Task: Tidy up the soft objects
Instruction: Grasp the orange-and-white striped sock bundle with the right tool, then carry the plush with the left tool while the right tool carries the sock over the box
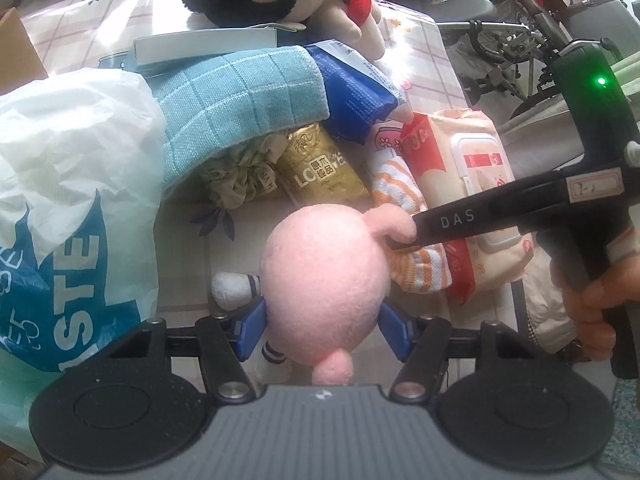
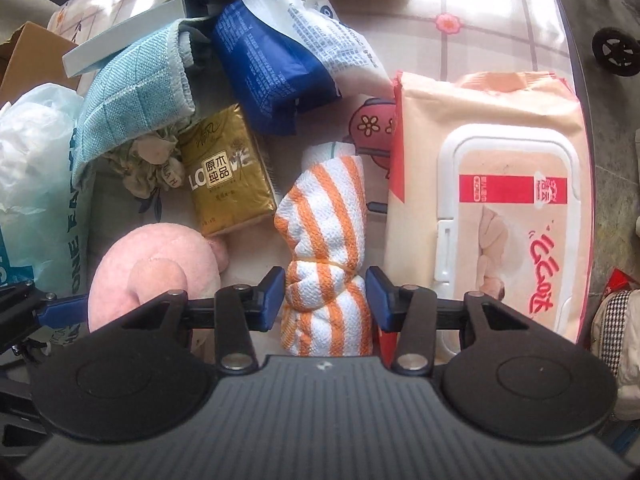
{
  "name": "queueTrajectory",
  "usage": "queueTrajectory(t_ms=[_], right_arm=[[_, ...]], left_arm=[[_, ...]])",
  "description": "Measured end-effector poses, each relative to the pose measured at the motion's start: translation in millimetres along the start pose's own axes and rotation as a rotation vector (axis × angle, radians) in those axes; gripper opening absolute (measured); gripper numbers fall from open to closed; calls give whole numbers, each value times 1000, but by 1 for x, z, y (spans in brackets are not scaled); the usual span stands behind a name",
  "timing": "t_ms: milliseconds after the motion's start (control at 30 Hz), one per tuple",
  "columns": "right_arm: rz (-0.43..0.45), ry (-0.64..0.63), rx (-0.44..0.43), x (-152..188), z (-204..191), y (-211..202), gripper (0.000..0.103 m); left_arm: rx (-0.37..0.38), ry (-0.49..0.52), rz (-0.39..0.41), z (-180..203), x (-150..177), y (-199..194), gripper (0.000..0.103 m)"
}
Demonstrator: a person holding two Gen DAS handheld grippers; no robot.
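Orange-and-white striped towel point(image 2: 326, 256), rolled and cinched by a rubber band, lies on the table point(image 2: 480, 32) with the right gripper point(image 2: 325, 300) over it, fingers point(image 2: 270, 300) straddling the waist, the left pad at the cloth, the right one just clear. Squeeze at the band, I'd say, so the roll stays bundled. Left of the towel, the pink plush toy point(image 1: 324, 276) sits between the left gripper's point(image 1: 322, 330) half-open fingers, which seem to clasp its sides. Right of the towel lies a wet-wipes pack point(image 2: 500, 208); beyond it, a gold tissue packet point(image 2: 224, 176).
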State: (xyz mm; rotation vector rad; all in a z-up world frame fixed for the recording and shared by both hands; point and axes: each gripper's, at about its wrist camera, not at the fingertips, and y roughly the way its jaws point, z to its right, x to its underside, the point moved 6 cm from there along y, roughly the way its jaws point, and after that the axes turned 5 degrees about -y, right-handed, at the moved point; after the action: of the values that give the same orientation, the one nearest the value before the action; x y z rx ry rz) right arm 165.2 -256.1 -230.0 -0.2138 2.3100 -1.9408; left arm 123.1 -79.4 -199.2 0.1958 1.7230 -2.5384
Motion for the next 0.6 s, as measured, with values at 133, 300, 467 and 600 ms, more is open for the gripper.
queueTrajectory(t_ms=[133,300,467,600], right_arm=[[15,47,-27,3,5,-3,35],[78,131,-108,11,13,-31,34],[133,181,-161,15,13,-68,34],[187,195,-186,10,4,-105,34]], left_arm=[[-21,8,12,4,0,2,58],[-20,1,35,7,-1,-3,56],[-1,-16,62,11,-6,-17,56],[42,-36,103,18,-15,-38,56]])
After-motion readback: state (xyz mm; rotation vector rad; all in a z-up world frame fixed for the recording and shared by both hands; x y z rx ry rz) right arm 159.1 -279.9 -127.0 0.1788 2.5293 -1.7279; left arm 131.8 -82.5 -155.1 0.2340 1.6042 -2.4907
